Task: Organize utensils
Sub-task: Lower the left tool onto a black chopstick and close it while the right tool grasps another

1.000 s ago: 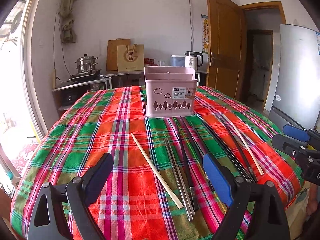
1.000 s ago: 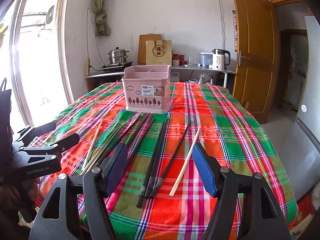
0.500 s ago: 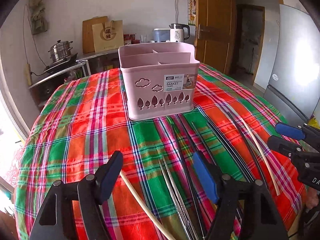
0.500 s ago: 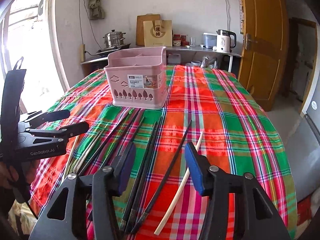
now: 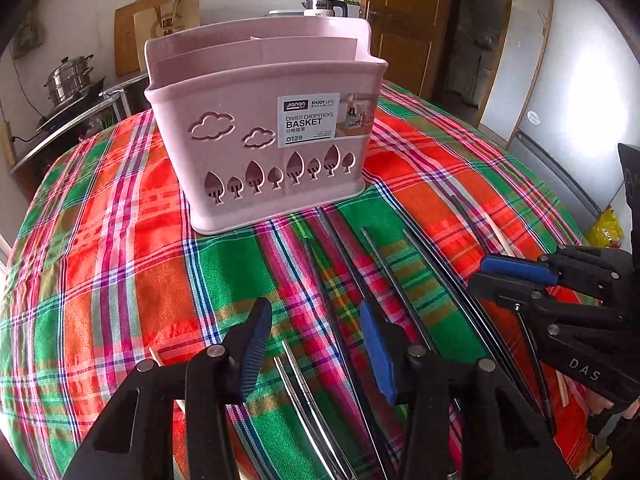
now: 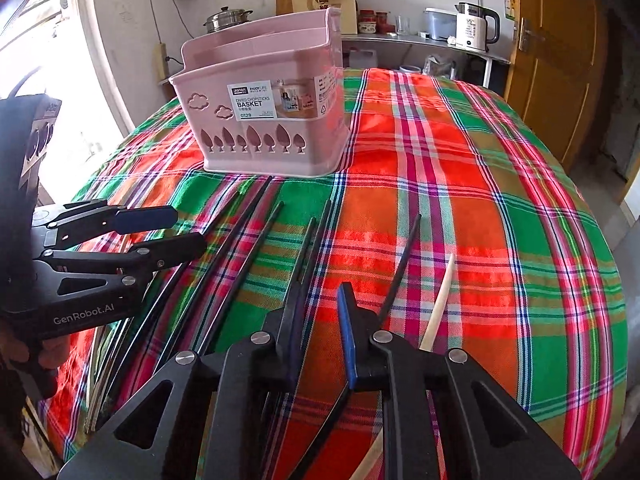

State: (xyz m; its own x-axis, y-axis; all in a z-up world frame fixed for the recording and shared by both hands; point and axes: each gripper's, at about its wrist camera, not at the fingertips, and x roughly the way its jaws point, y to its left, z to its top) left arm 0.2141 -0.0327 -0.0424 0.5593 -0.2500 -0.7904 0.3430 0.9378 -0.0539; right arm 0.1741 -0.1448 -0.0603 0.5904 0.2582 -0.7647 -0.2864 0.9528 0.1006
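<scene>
A pink divided chopsticks basket (image 5: pixel 240 136) (image 6: pixel 272 120) stands upright on the plaid tablecloth (image 5: pixel 120 260). Several black chopsticks (image 5: pixel 384 264) (image 6: pixel 248 232) lie in front of it, beside a metal pair (image 5: pixel 296 380) and a pale wooden chopstick (image 6: pixel 440 300). My left gripper (image 5: pixel 316 344) hovers low over the metal pair and one black chopstick; its jaws are closing and its pads touch neither. My right gripper (image 6: pixel 320 316) is over the black chopsticks with its jaws closing to a narrow gap that shows only cloth. Each gripper appears in the other's view: right gripper (image 5: pixel 512 276), left gripper (image 6: pixel 160 232).
Behind the table runs a counter with a white kettle (image 6: pixel 476 26) and a steel steamer pot (image 5: pixel 70 76). A wooden door (image 6: pixel 556 60) and a grey fridge (image 5: pixel 580 80) stand to the right. The table rim curves away on both sides.
Both grippers have moved forward toward the basket and dipped lower over the chopsticks. The jaws of both have narrowed, the right more than the left.
</scene>
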